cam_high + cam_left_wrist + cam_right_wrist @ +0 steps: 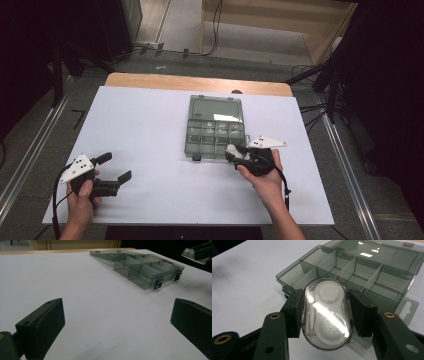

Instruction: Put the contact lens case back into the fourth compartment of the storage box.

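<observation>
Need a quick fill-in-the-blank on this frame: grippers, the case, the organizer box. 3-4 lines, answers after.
1. The right gripper is shut on a clear oval ____ with white parts inside.
2. The lid of the compartment box is ____.
3. The jaws of the left gripper stand ____, with nothing between them.
4. The box rests on a ____ tabletop.

Missing words: case; open; open; white
</observation>
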A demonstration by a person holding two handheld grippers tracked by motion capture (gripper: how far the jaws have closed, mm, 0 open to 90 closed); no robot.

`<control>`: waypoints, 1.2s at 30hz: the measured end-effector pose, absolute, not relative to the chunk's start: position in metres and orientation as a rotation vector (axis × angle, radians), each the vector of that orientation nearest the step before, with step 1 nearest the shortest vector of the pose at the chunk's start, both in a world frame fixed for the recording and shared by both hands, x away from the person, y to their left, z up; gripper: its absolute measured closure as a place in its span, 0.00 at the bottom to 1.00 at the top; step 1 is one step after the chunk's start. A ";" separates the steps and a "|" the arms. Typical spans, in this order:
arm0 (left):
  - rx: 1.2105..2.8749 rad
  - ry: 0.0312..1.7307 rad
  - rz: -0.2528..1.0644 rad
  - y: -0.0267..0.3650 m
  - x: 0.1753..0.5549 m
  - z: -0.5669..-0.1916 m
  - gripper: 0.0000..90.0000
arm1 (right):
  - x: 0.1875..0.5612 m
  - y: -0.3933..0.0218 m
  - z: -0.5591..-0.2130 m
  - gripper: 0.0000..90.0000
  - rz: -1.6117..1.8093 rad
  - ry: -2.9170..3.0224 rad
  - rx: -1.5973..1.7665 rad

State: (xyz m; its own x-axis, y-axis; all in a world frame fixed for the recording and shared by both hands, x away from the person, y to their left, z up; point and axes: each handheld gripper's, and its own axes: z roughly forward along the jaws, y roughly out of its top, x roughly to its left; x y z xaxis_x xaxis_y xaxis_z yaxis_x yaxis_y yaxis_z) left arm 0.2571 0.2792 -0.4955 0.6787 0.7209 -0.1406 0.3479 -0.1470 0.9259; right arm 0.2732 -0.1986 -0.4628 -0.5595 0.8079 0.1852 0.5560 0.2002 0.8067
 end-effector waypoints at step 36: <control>1.746 0.861 0.406 0.279 0.257 -0.496 0.00 | 0.307 -0.219 -0.456 0.52 1.254 2.137 1.368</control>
